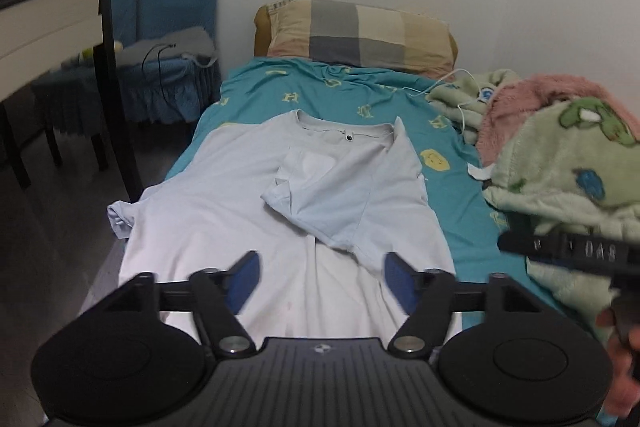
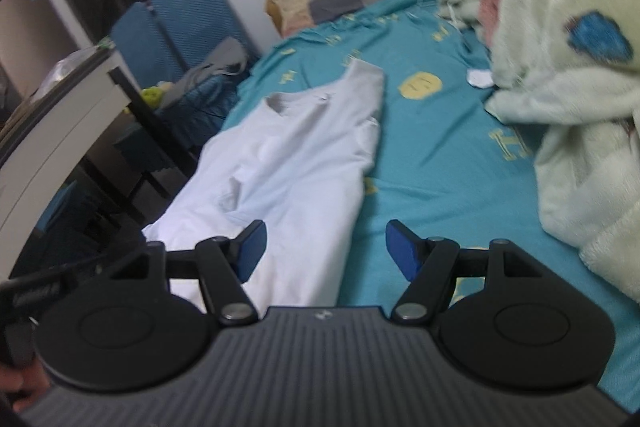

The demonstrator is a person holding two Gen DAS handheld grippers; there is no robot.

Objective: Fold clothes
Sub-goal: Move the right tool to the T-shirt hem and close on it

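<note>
The left gripper [image 1: 322, 279] is being held low over the near hem of a pale T-shirt [image 1: 248, 211], its blue-padded fingers [image 1: 244, 281] spread wide with nothing between them. The right gripper [image 2: 322, 255] is being held likewise agape and unladen, one pad over the shirt's edge and the other over the teal bedsheet [image 2: 440, 155]. The right tool is also being glimpsed at the right edge of the left camera's view, though too blurred there for its fingers to be made out.

The T-shirt is being shown laid flat along the left side of the bed, collar pointing toward the pillow. Its right side is being seen folded inward across the chest, sleeve [image 1: 288, 187] lying on top, while the left sleeve [image 1: 120, 217] is hanging crumpled at the mattress edge.

To the right, a heaped green and pink fleece blanket [image 1: 560, 167] is being seen on the sheet, a white cable [image 1: 460, 95] trailing beside it. Farther back, a checked pillow [image 1: 360, 33] is being pictured against the wall, with a blue-covered chair [image 1: 172, 27] and a white table [image 1: 48, 15] standing left of the bed.
</note>
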